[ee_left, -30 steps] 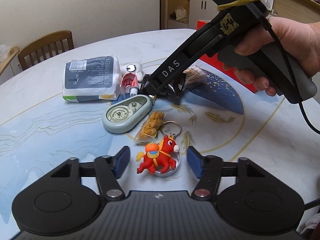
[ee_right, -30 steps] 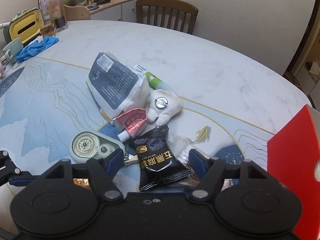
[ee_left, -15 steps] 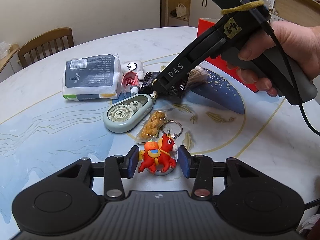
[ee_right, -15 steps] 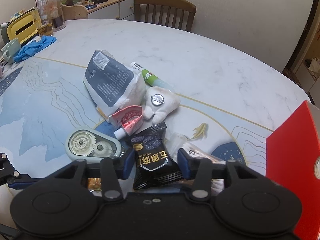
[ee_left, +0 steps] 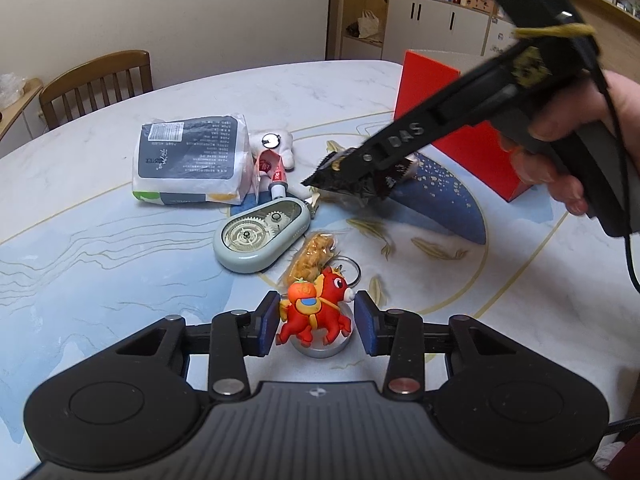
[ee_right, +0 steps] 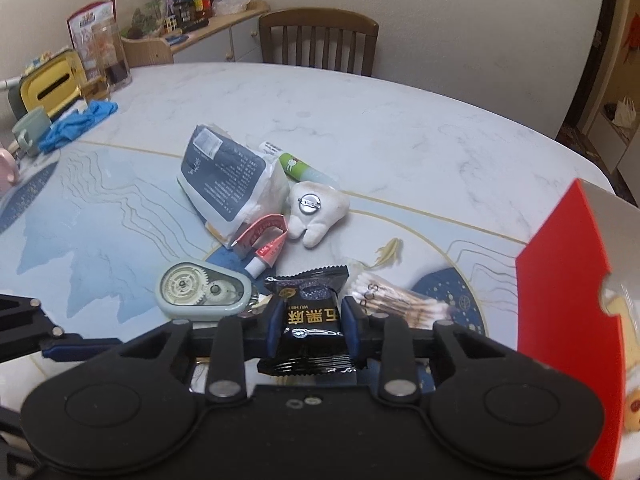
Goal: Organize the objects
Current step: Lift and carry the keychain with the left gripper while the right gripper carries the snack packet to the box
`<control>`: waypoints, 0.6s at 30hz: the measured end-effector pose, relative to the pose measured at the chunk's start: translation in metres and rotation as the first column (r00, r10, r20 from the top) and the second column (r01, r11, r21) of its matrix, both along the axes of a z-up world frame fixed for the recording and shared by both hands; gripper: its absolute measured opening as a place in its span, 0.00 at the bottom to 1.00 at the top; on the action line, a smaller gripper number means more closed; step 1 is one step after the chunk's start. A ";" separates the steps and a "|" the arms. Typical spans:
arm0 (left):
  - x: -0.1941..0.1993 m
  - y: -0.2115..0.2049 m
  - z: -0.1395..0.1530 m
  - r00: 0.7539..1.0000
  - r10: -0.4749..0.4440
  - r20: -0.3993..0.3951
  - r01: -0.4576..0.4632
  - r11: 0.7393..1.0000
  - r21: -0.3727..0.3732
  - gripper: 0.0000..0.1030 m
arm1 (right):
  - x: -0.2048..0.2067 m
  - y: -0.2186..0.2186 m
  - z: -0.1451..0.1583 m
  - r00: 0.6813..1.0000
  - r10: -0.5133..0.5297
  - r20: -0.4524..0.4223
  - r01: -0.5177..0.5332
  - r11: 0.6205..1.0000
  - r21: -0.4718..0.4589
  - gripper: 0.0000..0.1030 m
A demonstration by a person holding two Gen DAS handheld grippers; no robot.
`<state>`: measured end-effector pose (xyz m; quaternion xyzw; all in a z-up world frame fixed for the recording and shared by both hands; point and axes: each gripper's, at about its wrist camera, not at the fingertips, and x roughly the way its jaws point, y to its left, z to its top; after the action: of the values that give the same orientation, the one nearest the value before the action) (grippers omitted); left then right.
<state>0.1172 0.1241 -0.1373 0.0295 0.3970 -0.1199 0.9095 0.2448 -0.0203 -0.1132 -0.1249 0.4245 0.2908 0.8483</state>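
A red horse keychain on a round base stands on the table between the blue pads of my left gripper, which press its sides. My right gripper holds a black snack packet between its pads, and its jaws are still closing. In the left wrist view the black snack packet hangs from the right gripper just above the table. A person's hand holds that gripper's handle.
On the marble table lie a tissue pack, a tooth plush, a red tube, a correction tape, a clear snack packet and cotton swabs. A red box stands right. A chair is behind.
Both grippers went from open to shut, the left around the horse keychain, the right on the black packet. The right gripper has risen with the packet off the table.
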 end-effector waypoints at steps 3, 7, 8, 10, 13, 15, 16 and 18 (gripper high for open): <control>-0.001 0.001 0.004 1.000 0.003 0.003 -0.003 1.000 -0.009 0.38 | -0.007 -0.009 0.006 1.000 -0.012 -0.007 0.012 1.000 0.025 0.29; -0.001 0.001 0.013 1.000 0.008 0.006 -0.008 1.000 -0.030 0.38 | -0.020 -0.020 0.019 1.000 -0.011 -0.003 0.011 0.999 0.052 0.29; -0.001 0.000 0.016 1.000 0.008 0.008 -0.008 0.999 -0.034 0.38 | -0.023 -0.023 0.022 1.000 -0.011 0.000 0.011 0.998 0.056 0.29; -0.001 0.000 0.022 1.000 0.008 0.013 -0.008 0.999 -0.043 0.38 | -0.029 -0.029 0.029 1.000 -0.013 0.004 0.012 0.997 0.074 0.29; -0.001 -0.002 0.032 1.000 0.010 0.023 -0.009 0.998 -0.058 0.38 | -0.036 -0.040 0.041 1.000 -0.024 0.008 0.023 0.995 0.098 0.29; 0.000 -0.003 0.040 1.000 0.011 0.029 -0.009 0.998 -0.069 0.38 | -0.039 -0.047 0.048 0.999 -0.031 0.008 0.030 0.993 0.114 0.29; 0.000 -0.004 0.043 0.999 0.012 0.032 -0.009 0.997 -0.074 0.38 | -0.041 -0.051 0.052 0.999 -0.036 0.008 0.035 0.992 0.122 0.29; 0.001 -0.007 0.051 0.999 0.013 0.038 -0.010 0.997 -0.079 0.38 | -0.044 -0.059 0.058 0.999 -0.044 0.009 0.042 0.990 0.136 0.29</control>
<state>0.1183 0.1171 -0.0861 -0.0061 0.3747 -0.1297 0.9180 0.2011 -0.0793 -0.0548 -0.0593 0.4010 0.2998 0.8636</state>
